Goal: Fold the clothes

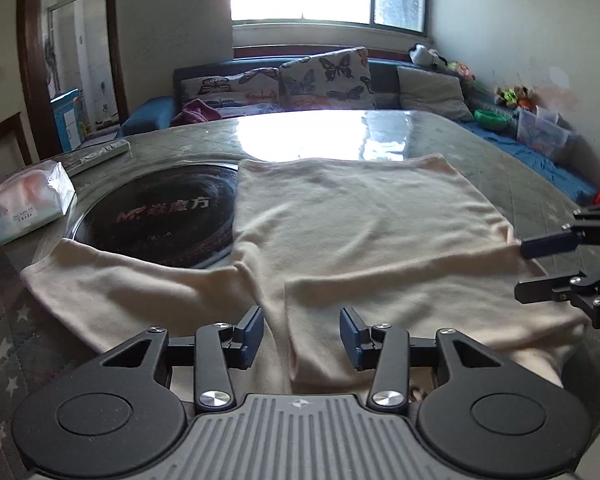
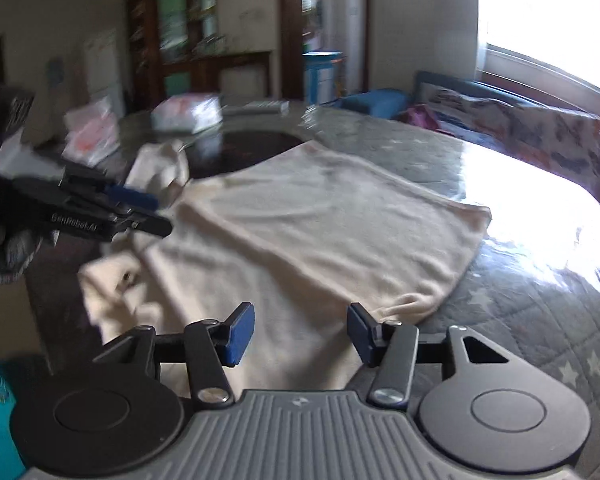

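On the desk point(image 1: 512, 152) a cream garment point(image 1: 360, 216) lies spread flat, one sleeve reaching left past a round black hotplate point(image 1: 160, 216) — a tissue pack point(image 1: 32, 204) sits beyond it. The left gripper point(image 1: 300, 334) hovers over the near hem, fingers spread and empty. The right gripper point(image 2: 300, 334) — likewise spread, pinching nothing — sits at the garment's right edge.
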The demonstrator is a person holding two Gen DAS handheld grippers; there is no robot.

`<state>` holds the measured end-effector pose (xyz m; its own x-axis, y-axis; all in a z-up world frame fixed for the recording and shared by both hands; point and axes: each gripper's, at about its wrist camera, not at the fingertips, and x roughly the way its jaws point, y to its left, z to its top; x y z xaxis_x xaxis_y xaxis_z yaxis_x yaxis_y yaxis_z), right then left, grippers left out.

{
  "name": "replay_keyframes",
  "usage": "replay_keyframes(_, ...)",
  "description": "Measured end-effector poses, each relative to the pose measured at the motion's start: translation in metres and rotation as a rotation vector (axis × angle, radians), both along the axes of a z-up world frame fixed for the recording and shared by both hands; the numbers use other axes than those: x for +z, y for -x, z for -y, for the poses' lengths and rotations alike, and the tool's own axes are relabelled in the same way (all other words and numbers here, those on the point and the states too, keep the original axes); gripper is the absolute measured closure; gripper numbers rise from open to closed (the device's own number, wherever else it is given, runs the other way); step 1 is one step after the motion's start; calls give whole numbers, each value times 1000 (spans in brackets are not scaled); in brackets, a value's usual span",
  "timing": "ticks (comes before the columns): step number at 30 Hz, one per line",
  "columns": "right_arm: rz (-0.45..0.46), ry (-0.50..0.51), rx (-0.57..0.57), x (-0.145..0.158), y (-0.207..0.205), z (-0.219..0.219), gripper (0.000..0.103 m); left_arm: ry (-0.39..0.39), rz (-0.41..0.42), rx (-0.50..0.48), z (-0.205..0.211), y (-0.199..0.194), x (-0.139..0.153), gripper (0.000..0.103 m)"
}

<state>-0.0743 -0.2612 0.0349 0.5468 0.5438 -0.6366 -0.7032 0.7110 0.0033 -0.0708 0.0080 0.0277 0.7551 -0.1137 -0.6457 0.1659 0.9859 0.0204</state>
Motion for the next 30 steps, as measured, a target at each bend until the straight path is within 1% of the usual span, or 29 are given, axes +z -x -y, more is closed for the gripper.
replay_keyframes(2,5,35,25,-4,2,-4,48,-13,-9,6,1,3,-3,57)
replay_keyframes(4,9,23,35,0,3,-3,45,-15,-12,25,-1,5,-3,56)
replay_keyframes(6,11,12,45,3,4,-3,39,-5,-2,47,-4,7,2,56)
replay_keyframes(7,8,7,45,2,3,-3,37,3,4,55,-5,8,5,54)
replay_keyframes(8,5,1,45,1,2,-3,32,8,7,60,-5,8,6,53)
replay_keyframes(9,1,-4,45,-1,1,-3,25,9,9,64,-4,8,7,53)
replay_keyframes(11,-5,-14,45,-3,0,-3,24,5,-4,72,-3,6,4,50)
replay_keyframes(12,-9,-19,45,-4,-1,-3,22,2,-12,75,-2,5,2,46)
replay_keyframes(16,-22,-39,45,-8,-5,-3,15,18,-29,92,-2,3,-4,43)
replay_keyframes(21,-25,-51,55,-11,-3,-4,5,33,-25,107,-2,2,1,42)
replay_keyframes(24,-25,-56,61,-12,-2,-5,4,29,-17,122,-3,1,5,42)
replay_keyframes(26,-30,-66,63,-12,-2,-4,4,40,-20,148,-8,-1,6,42)
replay_keyframes(27,-35,-73,63,-11,-2,-4,0,52,-23,165,-11,-2,7,39)
replay_keyframes(28,-40,-81,63,-10,-3,-3,0,64,-25,182,-14,-3,7,35)
replay_keyframes(30,-48,-95,60,-9,-4,-2,0,75,-27,211,-19,-4,8,33)
